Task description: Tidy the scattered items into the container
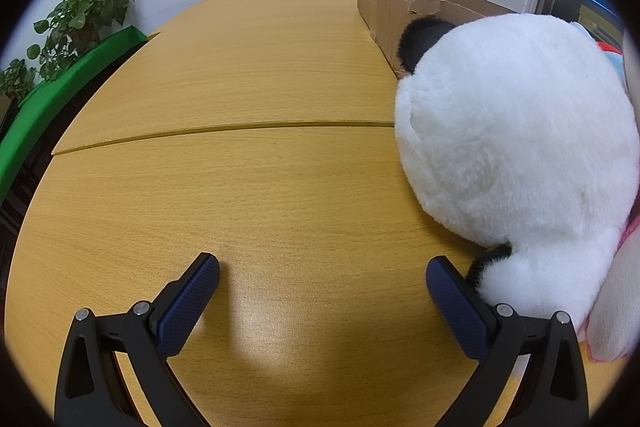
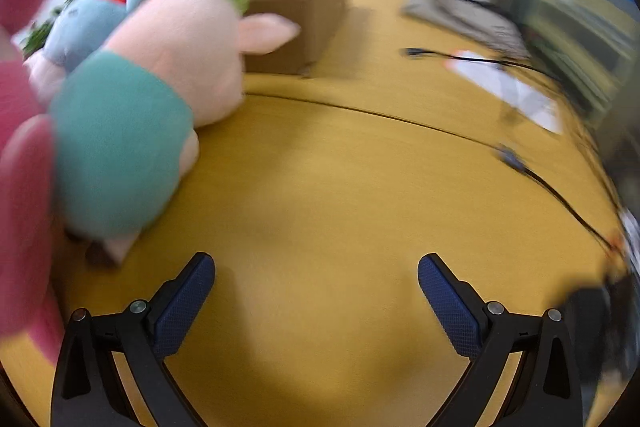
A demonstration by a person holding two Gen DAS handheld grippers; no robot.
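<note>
A big white plush panda (image 1: 516, 135) with black ears lies on the wooden table (image 1: 248, 187), filling the right of the left wrist view. My left gripper (image 1: 322, 277) stands open just left of it, its right finger close to the panda's lower edge, nothing between its fingers. Behind the panda stands an open cardboard box (image 1: 400, 3). In the blurred right wrist view, a pink plush pig in a teal shirt (image 2: 132, 115) lies at the left, a blue plush (image 2: 84, 23) behind it, the cardboard box (image 2: 304, 19) beyond. My right gripper (image 2: 316, 275) is open over bare table.
A potted plant (image 1: 76, 15) and a green panel (image 1: 60, 95) sit past the table's left edge. At the right of the right wrist view lie a keyboard (image 2: 464, 15), white paper (image 2: 508, 87) and a black cable (image 2: 560, 187). A pink plush (image 2: 24, 147) crowds the left edge.
</note>
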